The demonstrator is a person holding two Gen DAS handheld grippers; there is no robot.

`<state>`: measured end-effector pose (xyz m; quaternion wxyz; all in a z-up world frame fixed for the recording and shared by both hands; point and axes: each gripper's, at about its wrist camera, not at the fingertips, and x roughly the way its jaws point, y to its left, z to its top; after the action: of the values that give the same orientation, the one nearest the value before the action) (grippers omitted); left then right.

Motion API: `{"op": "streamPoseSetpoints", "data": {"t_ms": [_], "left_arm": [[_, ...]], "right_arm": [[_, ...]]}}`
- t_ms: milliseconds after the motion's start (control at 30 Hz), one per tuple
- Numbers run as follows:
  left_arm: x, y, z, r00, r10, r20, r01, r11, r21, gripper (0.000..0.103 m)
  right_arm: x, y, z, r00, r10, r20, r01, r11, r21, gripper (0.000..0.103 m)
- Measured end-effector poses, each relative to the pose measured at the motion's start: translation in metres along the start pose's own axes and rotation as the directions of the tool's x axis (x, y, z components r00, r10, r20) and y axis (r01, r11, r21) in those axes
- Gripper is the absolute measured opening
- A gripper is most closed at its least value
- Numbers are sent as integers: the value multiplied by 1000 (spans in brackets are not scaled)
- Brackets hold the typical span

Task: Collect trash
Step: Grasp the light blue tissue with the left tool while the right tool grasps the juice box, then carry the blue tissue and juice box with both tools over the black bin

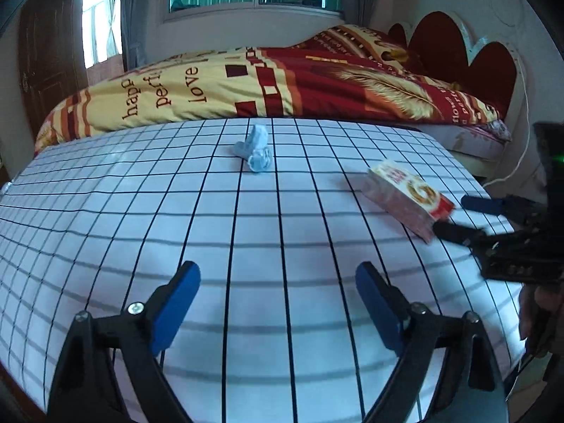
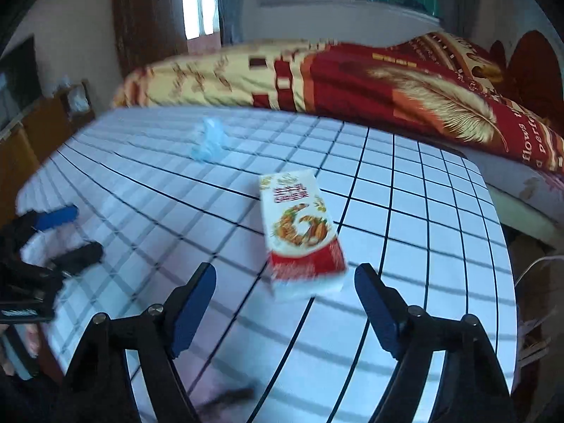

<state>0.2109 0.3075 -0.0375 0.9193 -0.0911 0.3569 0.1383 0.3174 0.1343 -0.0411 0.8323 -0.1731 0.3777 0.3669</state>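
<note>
Nearest, the left gripper (image 1: 278,303) and right gripper (image 2: 285,303) both stand wide, blue pads bare. They hover over a white table with a black grid (image 1: 105,232). The flat red-and-white cardboard box (image 2: 303,232) lies just ahead of the right gripper, untouched. Farther on, beyond the left gripper, sits a crumpled pale-blue paper wad (image 1: 254,149).
</note>
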Motion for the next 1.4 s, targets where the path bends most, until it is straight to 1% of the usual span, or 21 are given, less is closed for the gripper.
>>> {"op": "streamPoseSetpoints", "data": {"t_ms": [33,67,100,133,200,300,400,433,567,633,733,767,833,867,900,1000,1067,1133,1233,1400], "left_arm": [[5,2,4,1000,-1,-2,1,1000,2,87],[10,3,8,1000,1,-5,-1,1000,6,84],[18,4,13,1000,2,-11,-2,1000,11,83],[23,5,18,1000,1,-14,-1,1000,14,83],[33,5,26,1000,3,-17,-3,1000,31,81],[48,6,41,1000,-1,-13,2,999,47,80],[66,8,57,1000,-3,-13,3,999,52,75],[75,9,64,1000,-2,-22,3,999,54,74],[110,10,83,998,-14,-68,16,999,35,66],[125,8,89,995,3,-97,1,999,41,63],[138,11,93,991,-11,-131,13,1000,16,45],[141,12,93,989,-17,-145,19,1000,10,23],[139,15,92,989,-40,-143,39,999,-12,22],[134,16,91,989,-63,-136,61,998,-22,20],[128,15,90,990,-72,-121,70,997,-19,20],[99,6,80,994,-77,-75,78,997,18,19],[84,2,75,995,-83,-55,85,996,25,19],[70,-4,70,994,-99,-50,101,994,31,19],[44,-15,58,994,-104,-35,106,993,60,19],[4,-32,38,994,-109,-10,109,987,119,19]], "right_arm": [[10,-1,5,1000,-4,-31,4,1000,-3,82],[19,-1,10,999,0,-45,0,1000,-4,82],[25,-2,14,998,1,-56,-2,1000,-8,69],[32,-3,18,997,-1,-73,0,1000,-10,55],[41,-7,25,996,21,-84,-21,1000,2,54],[53,-11,37,997,20,-80,-19,1000,10,54],[68,-22,54,997,-1,-80,4,999,43,54],[72,-25,59,997,-5,-83,9,999,51,54],[89,-32,77,996,-18,-91,24,997,69,54],[94,-33,82,996,-16,-92,23,997,76,54],[98,-34,83,995,0,-99,9,996,87,54],[96,-35,83,996,5,-93,4,996,89,53],[91,-38,81,996,11,-84,-2,995,103,53],[85,-38,79,997,8,-74,-1,995,102,53],[77,-38,76,998,5,-60,1,996,92,53],[59,-39,71,999,-13,-35,15,997,73,53],[43,-41,66,1000,-11,-18,12,997,74,53],[33,-40,62,1000,-12,-8,13,997,70,53],[15,-35,52,1000,-4,10,3,998,67,53],[-24,-21,32,998,-2,67,-2,998,56,53]]}}
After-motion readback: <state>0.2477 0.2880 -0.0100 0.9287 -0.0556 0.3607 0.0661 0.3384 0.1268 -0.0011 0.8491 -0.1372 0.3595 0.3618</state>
